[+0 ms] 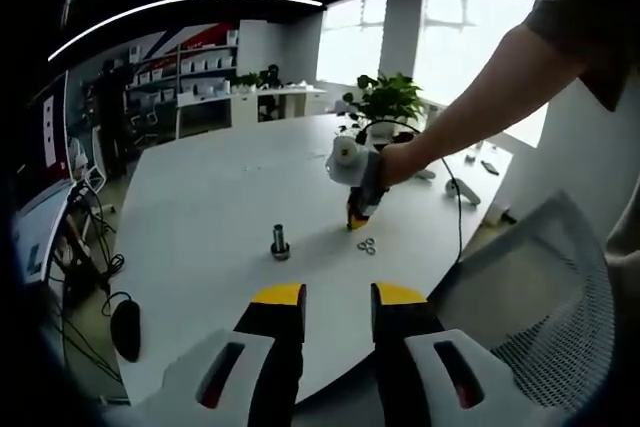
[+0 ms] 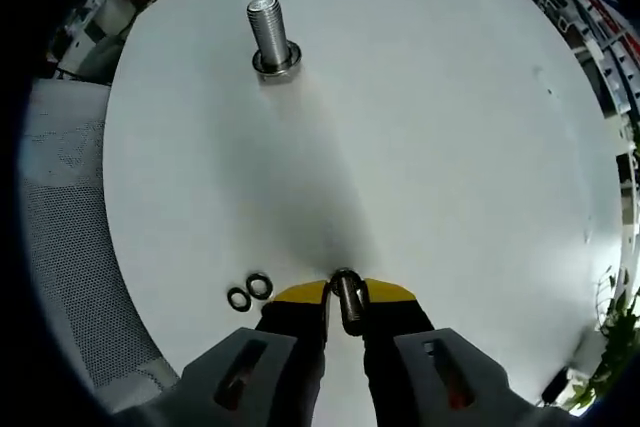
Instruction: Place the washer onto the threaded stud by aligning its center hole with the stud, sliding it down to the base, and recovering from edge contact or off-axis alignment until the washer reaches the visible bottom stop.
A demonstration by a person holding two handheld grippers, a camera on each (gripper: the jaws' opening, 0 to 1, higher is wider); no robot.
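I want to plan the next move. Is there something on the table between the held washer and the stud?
Nothing visible. In the right gripper view the right gripper holds the washer edge-on, and bare table stretches up to the upright stud. The two spare washers lie off to the side.

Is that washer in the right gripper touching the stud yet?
Apart. The right gripper view shows the washer pinched in the right gripper, with bare table between it and the stud.

White table (image 1: 220, 187), potted plant (image 1: 385, 99), mesh chair (image 1: 555, 297).
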